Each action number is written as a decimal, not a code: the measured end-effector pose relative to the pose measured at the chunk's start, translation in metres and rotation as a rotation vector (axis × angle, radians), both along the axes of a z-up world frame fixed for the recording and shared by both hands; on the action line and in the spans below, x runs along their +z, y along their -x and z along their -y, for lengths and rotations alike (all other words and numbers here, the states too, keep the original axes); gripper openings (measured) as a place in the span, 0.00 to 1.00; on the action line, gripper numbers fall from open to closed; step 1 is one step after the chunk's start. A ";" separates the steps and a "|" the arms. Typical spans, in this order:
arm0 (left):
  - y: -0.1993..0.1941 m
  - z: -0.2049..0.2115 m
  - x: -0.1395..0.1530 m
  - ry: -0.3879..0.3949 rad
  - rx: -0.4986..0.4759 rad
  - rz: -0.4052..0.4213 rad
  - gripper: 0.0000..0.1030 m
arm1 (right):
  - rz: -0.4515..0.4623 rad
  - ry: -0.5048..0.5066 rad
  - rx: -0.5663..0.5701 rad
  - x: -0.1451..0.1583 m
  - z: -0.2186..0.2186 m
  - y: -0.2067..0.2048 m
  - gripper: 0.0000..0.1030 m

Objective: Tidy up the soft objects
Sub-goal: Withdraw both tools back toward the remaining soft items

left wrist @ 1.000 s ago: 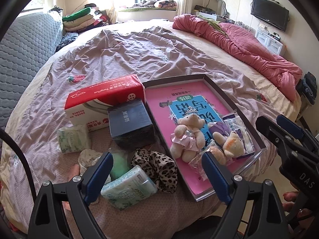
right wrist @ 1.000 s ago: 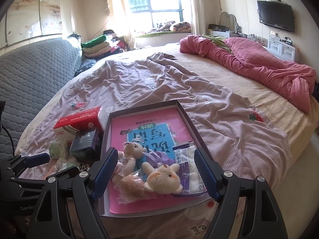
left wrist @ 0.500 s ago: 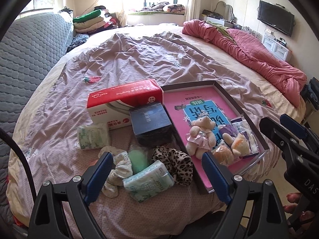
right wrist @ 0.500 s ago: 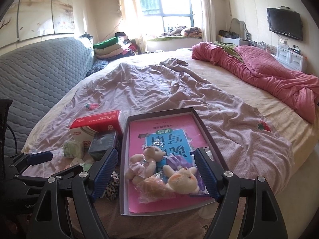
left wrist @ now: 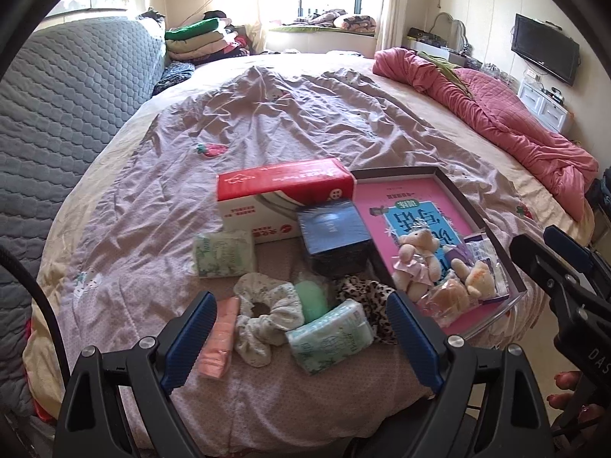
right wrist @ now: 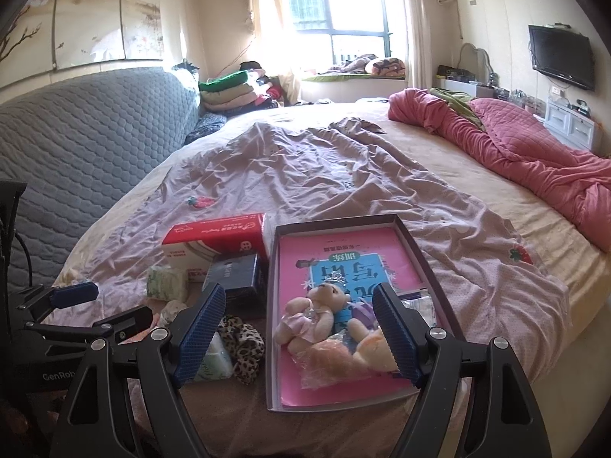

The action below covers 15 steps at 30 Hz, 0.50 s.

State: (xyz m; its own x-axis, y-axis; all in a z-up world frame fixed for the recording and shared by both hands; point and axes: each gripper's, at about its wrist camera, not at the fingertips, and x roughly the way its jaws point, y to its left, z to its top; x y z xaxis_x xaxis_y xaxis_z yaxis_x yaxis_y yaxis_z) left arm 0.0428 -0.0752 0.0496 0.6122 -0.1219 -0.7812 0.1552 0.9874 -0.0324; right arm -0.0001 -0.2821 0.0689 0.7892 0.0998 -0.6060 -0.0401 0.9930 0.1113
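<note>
Soft items lie at the bed's near edge: a white scrunchie point(left wrist: 263, 315), a leopard scrunchie point(left wrist: 366, 297), a green tissue pack point(left wrist: 329, 337), another pack point(left wrist: 224, 253), a pink pack point(left wrist: 219, 337) and a green pouch point(left wrist: 311, 295). A shallow box point(right wrist: 418, 252) with a pink book holds a pink-dressed teddy point(right wrist: 317, 316), a second bear point(right wrist: 376, 345) and packets. My left gripper point(left wrist: 301, 339) hangs open above the scrunchies and tissue pack, holding nothing. My right gripper point(right wrist: 299, 330) stands open above the box's teddies, empty too.
A red tissue box point(left wrist: 284, 194) and a dark blue box point(left wrist: 334, 238) sit behind the soft items. A pink quilt point(right wrist: 534, 152) lies along the bed's right side, a grey quilted headboard point(right wrist: 76, 141) on the left. Folded clothes point(right wrist: 233, 89) are stacked at the far end.
Both grippers have drawn back and upward from the bed edge, so the items look smaller and a pink pack has come into the left wrist view. Jaws stay wide.
</note>
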 end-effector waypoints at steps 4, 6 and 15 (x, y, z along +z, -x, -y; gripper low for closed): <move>0.001 -0.016 0.001 0.003 0.029 -0.001 0.88 | -0.002 0.010 0.020 0.000 -0.010 0.000 0.78; 0.001 -0.024 0.000 0.000 0.043 -0.001 0.88 | -0.004 0.015 0.025 -0.001 -0.013 0.001 0.78; 0.002 -0.056 -0.002 0.004 0.101 -0.005 0.88 | -0.018 0.029 0.066 -0.005 -0.027 0.000 0.78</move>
State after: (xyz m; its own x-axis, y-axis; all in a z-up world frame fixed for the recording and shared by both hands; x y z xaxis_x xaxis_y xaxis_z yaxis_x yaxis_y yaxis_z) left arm 0.0406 -0.0195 0.0477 0.6180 -0.0627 -0.7837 0.0547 0.9978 -0.0366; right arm -0.0004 -0.2554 0.0639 0.7707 0.1333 -0.6231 -0.1035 0.9911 0.0840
